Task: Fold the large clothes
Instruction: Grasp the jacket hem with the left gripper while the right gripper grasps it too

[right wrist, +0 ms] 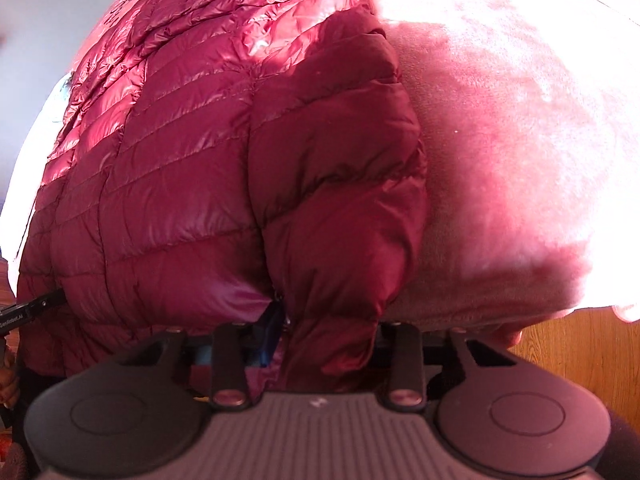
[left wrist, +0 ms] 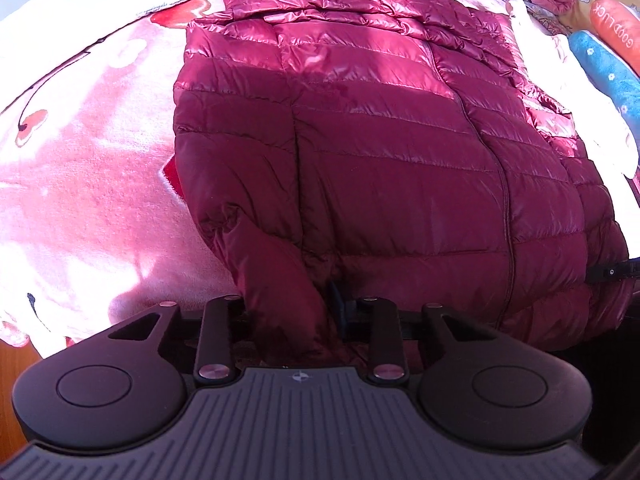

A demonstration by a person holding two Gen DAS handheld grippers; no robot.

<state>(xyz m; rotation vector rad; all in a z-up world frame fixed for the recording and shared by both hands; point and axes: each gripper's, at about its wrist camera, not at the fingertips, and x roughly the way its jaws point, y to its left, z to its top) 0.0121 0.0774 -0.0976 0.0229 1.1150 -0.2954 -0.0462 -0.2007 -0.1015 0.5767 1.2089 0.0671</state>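
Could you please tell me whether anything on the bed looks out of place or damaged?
Nothing stands out: the red puffer jacket lies flat and undamaged on the pink blanket, each near corner bunched in a tool.

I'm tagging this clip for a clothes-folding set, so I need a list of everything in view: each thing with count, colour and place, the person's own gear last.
jacket: one, shiny dark red, quilted, spread on the blanket, hem toward the cameras.
blanket: one, pink with red and dark cartoon print, under the jacket.
pillow: one, orange with lettering, far right edge in the left view.
towel: one, blue with small flowers, beside the pillow.
floor: wood, brown, below the blanket's edge.
left gripper: one, black, fingers closed on the jacket hem at its left corner.
right gripper: one, black, fingers closed on the hem at its right corner.
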